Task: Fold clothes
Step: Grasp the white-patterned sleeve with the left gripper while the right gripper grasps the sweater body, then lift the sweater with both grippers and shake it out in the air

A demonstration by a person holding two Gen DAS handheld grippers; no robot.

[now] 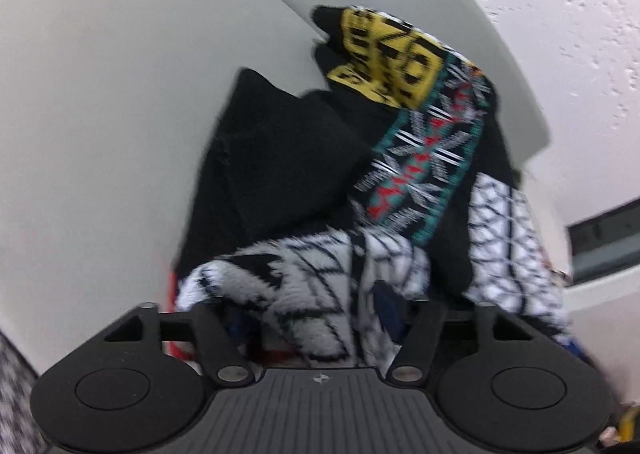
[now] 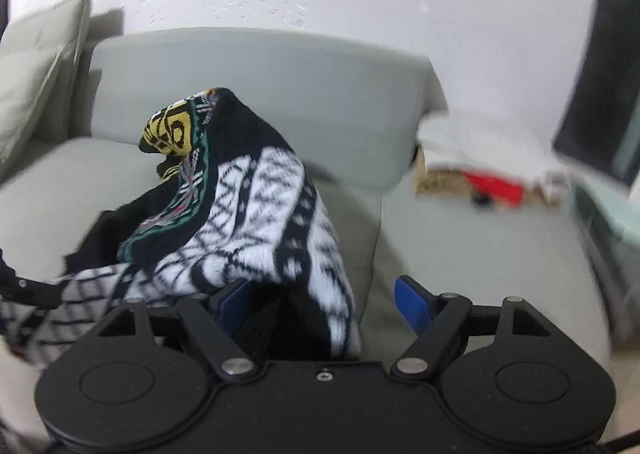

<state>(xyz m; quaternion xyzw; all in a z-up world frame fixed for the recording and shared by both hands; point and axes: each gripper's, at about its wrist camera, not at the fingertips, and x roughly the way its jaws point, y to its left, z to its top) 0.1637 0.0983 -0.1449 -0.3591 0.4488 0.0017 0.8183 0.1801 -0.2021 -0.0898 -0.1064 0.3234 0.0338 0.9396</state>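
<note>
Sweater (image 2: 256, 206), patterned in black, white, yellow and teal, is hanging bunched over a pale grey sofa (image 2: 256, 70); we are seeing it draped across the right gripper (image 2: 324, 306), whose blue fingers (image 2: 412, 304) are standing spread apart with cloth lying over the left one; in the left wrist view the knit is covering the left gripper (image 1: 316, 318), so we cannot tell whether it is clenched; a blurred red item (image 2: 494, 186) is lying beside the sofa.

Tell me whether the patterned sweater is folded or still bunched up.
Bunched, not folded: the sweater rises in a crumpled heap on the sofa, its yellow, teal-striped and white panels overlapping unevenly.
</note>
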